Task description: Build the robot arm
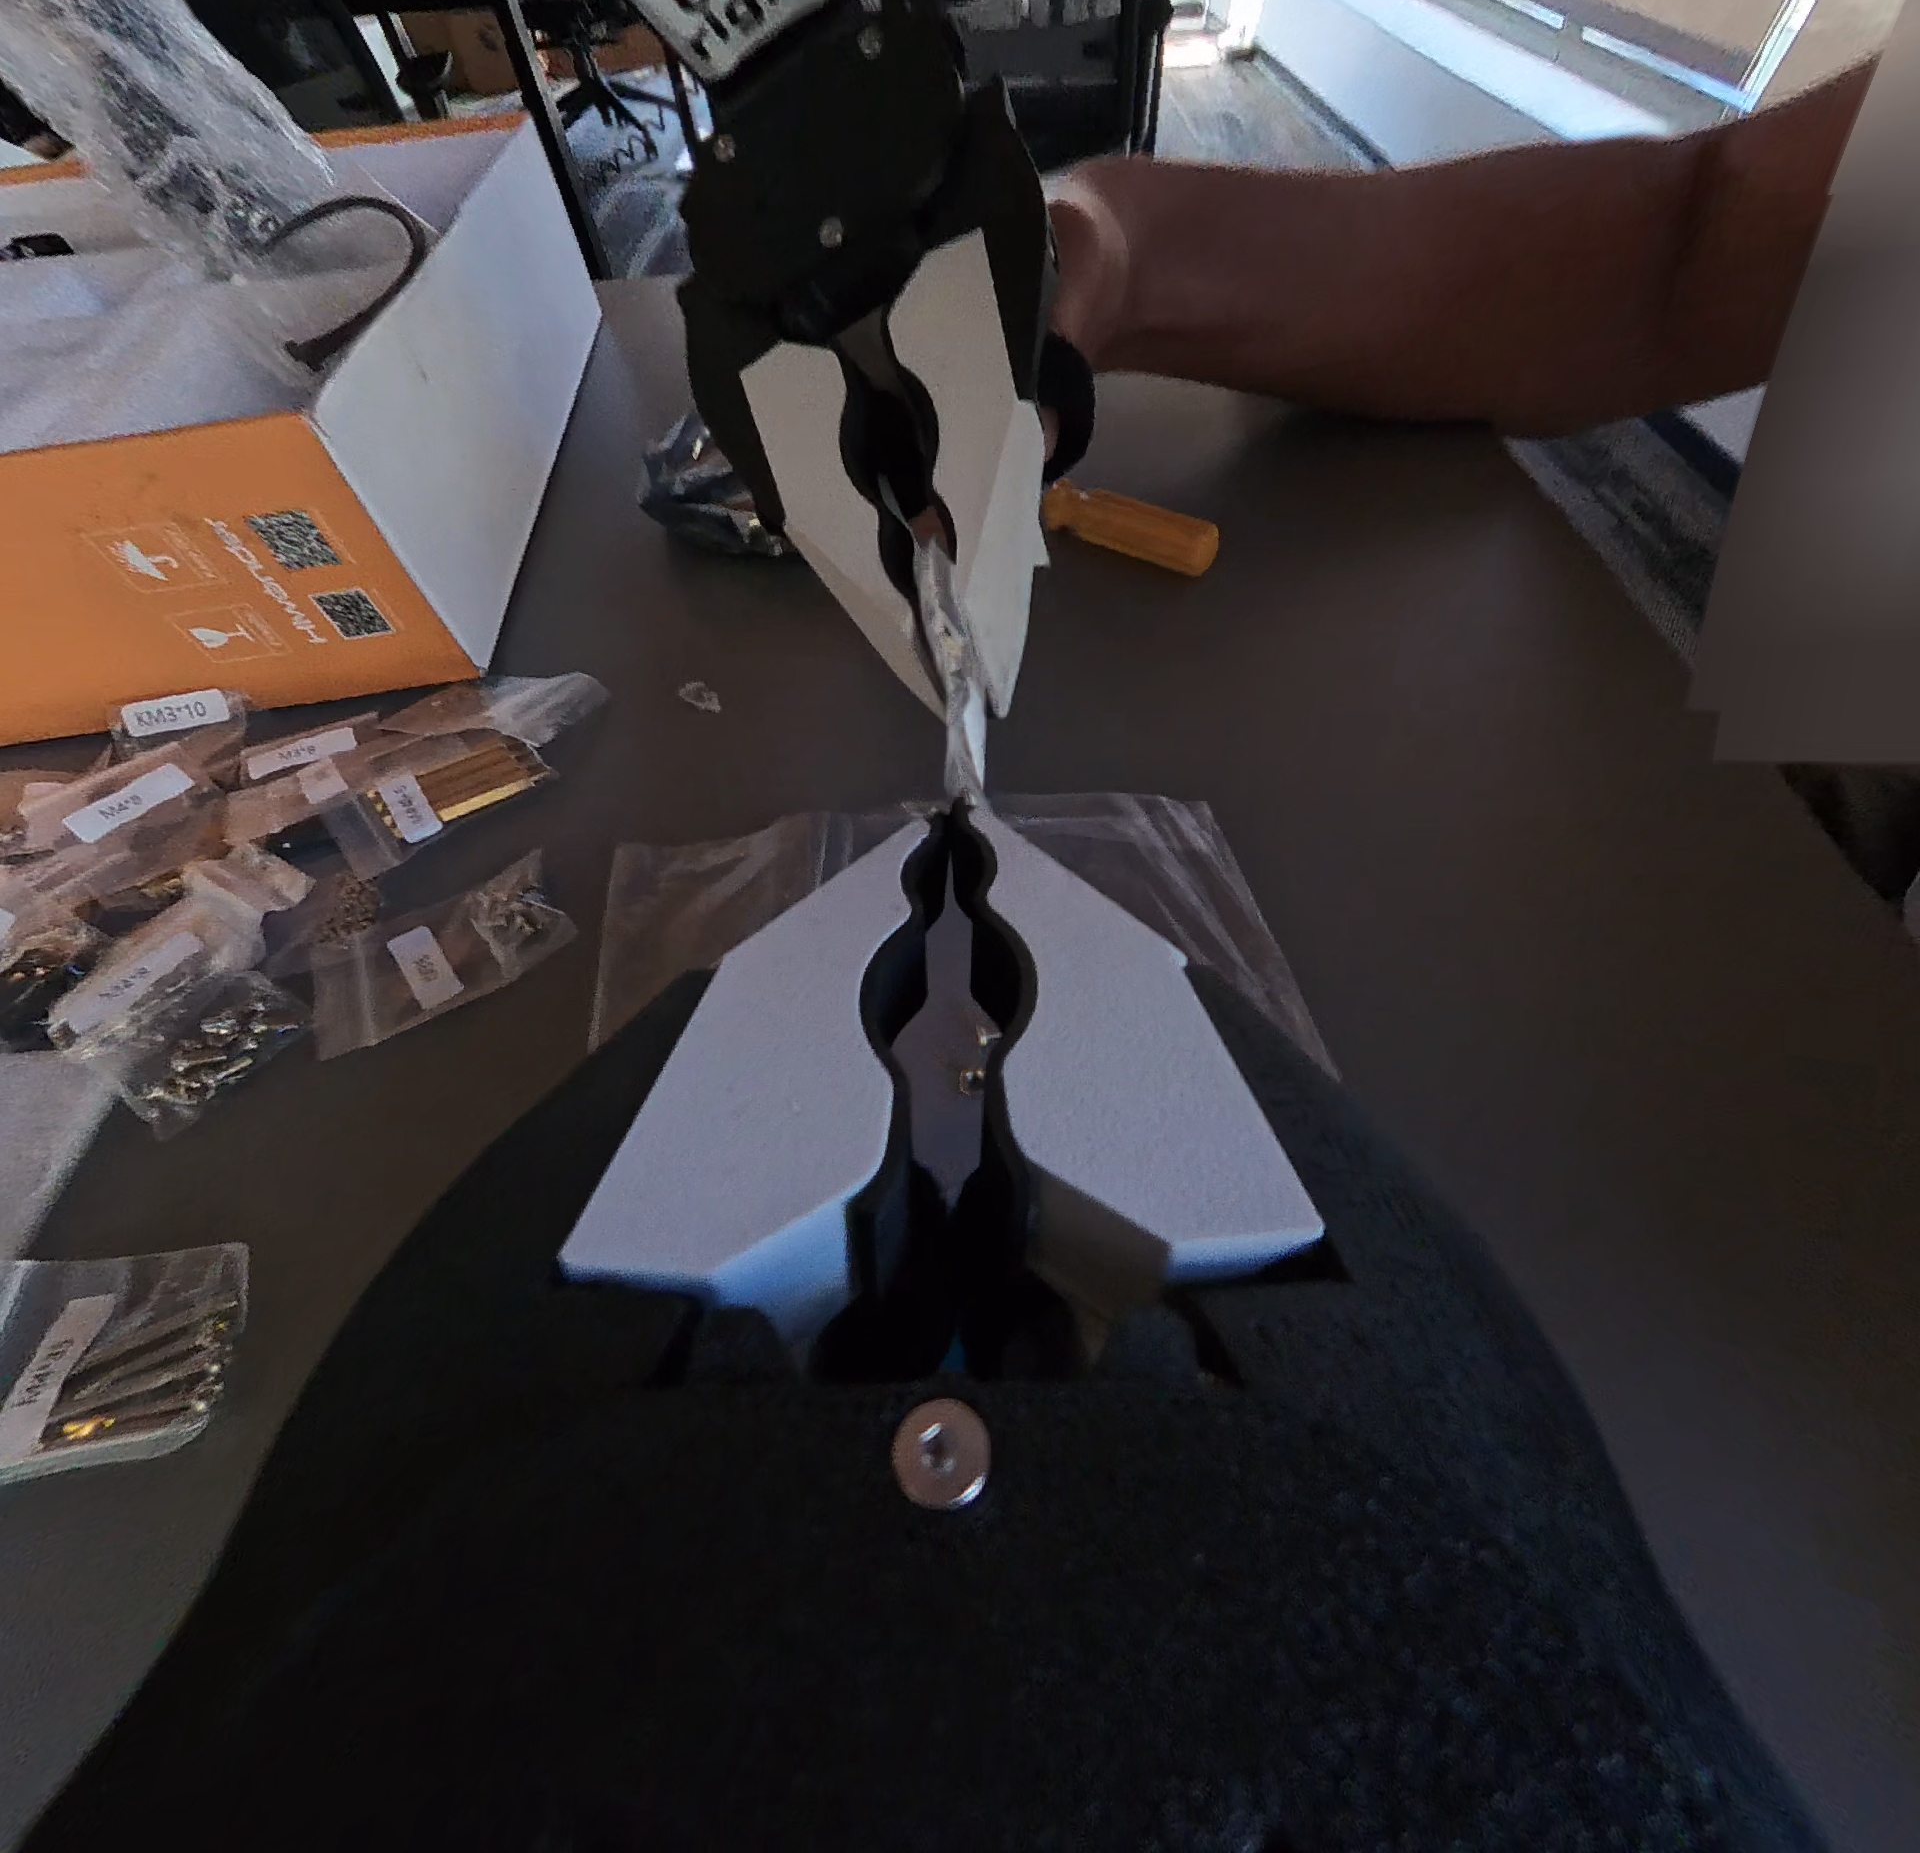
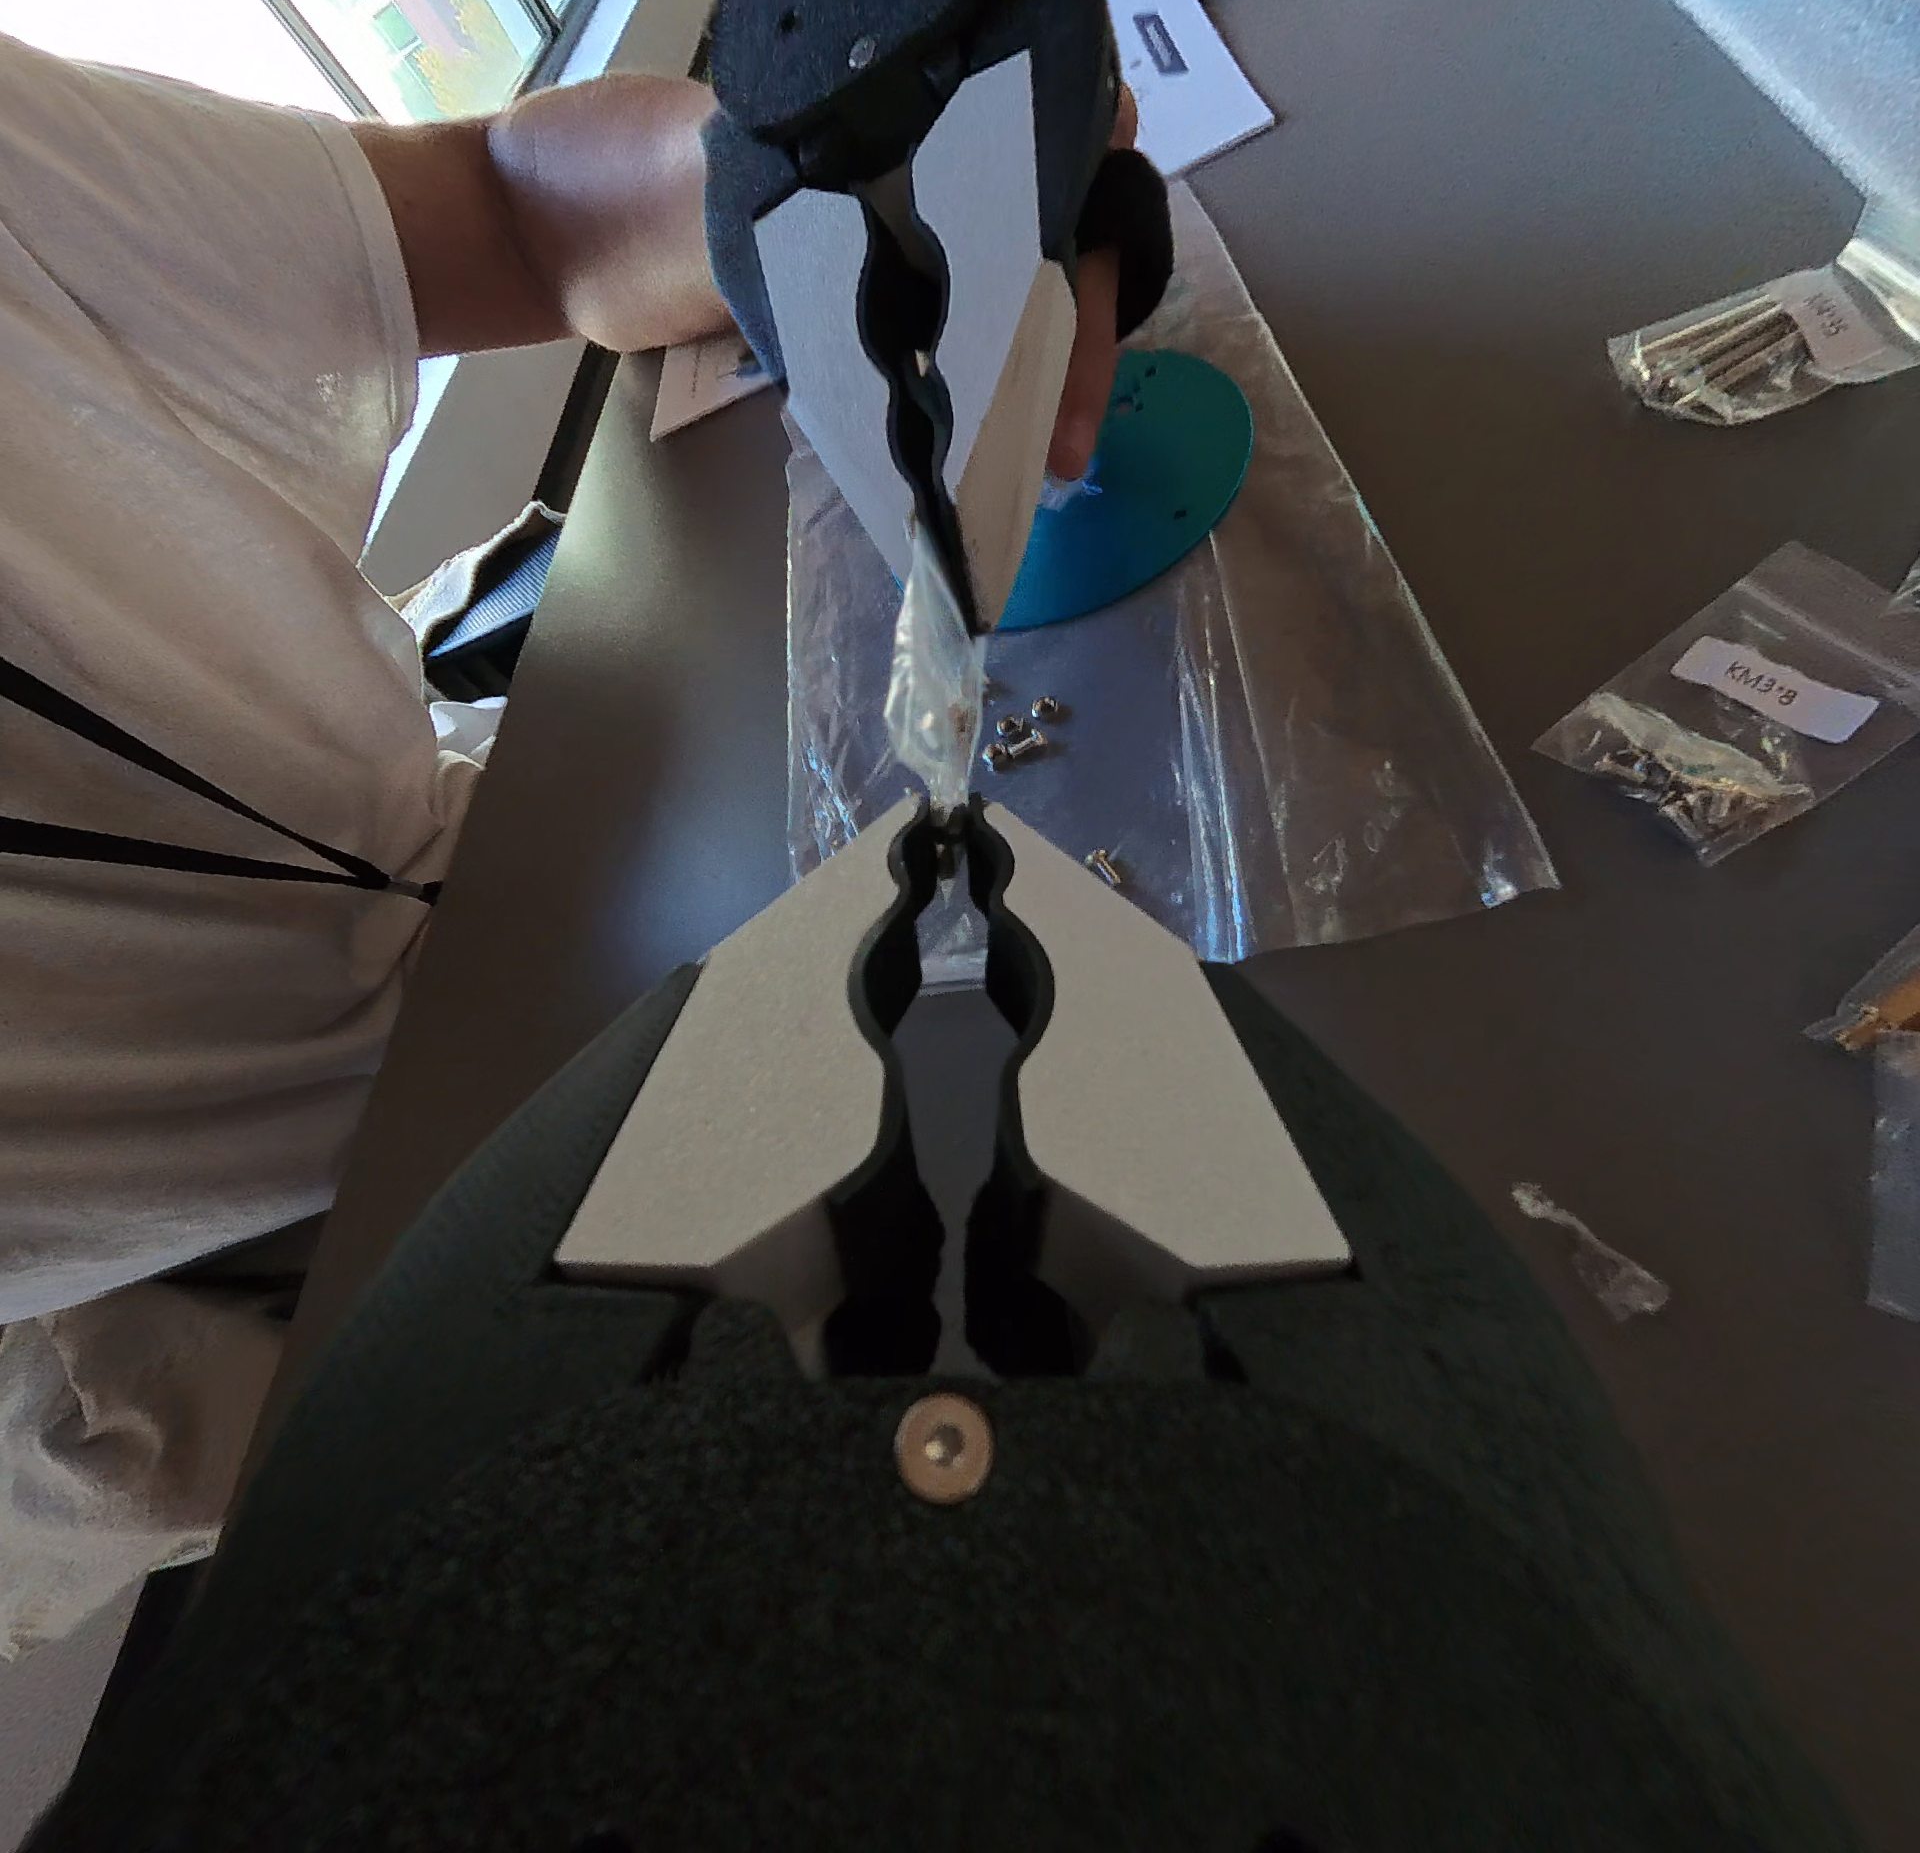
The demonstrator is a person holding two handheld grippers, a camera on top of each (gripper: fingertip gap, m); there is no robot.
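1. Two tools, left tool and right tool, each pinch opposite ends of one small crumpled clear plastic bag, stretched between their closed tips.
2. Bag hangs above the dark grey bench, over loose silver nuts on flat clear plastic sheet.

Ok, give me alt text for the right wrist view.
Two grippers, the right gripper near and the left gripper opposite, pinch a small clear plastic bag stretched between them above a dark table. Loose screws lie on a plastic sheet beside a teal disc.
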